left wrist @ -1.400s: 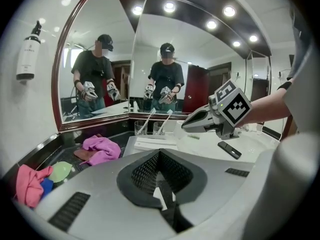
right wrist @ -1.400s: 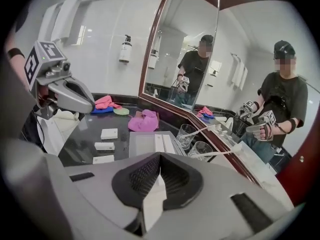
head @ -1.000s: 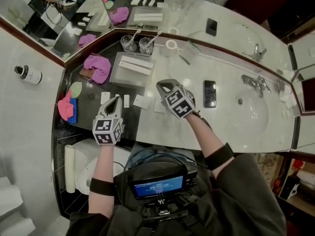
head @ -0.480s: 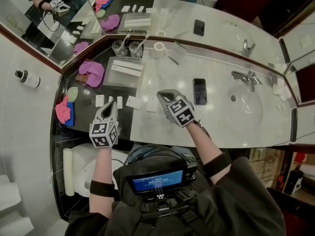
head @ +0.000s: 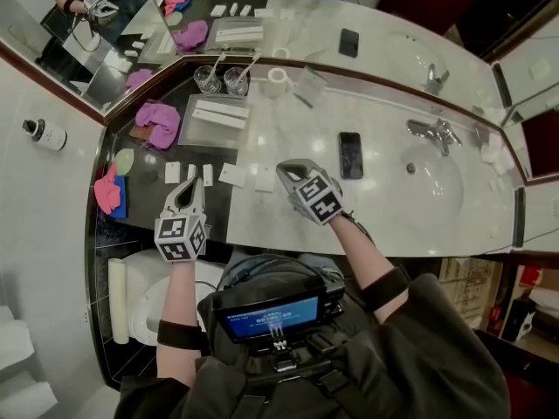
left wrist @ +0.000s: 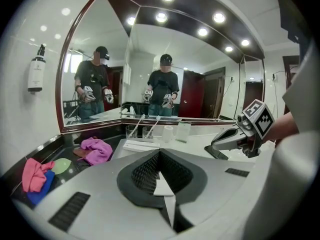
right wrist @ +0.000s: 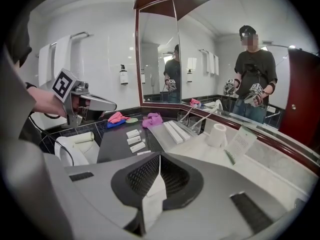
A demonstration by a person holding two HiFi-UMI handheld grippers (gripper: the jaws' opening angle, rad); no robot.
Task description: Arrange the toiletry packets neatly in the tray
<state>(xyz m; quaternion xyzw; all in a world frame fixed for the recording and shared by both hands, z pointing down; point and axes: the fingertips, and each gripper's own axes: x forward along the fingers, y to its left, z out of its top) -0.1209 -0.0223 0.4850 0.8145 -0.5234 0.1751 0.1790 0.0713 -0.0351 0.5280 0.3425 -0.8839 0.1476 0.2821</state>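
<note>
In the left gripper view, its tool (left wrist: 160, 155) hides the packets (right wrist: 135, 140).

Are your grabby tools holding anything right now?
Nothing, it seems. The left tool and the right tool are both shut, with no packet pinched. The white packets lie loose on the counter.

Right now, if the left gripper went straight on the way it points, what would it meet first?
Probably one of the small white packets lying on the dark counter just beyond the left gripper; if it cleared them, the tray behind. Depth is unclear.
</note>
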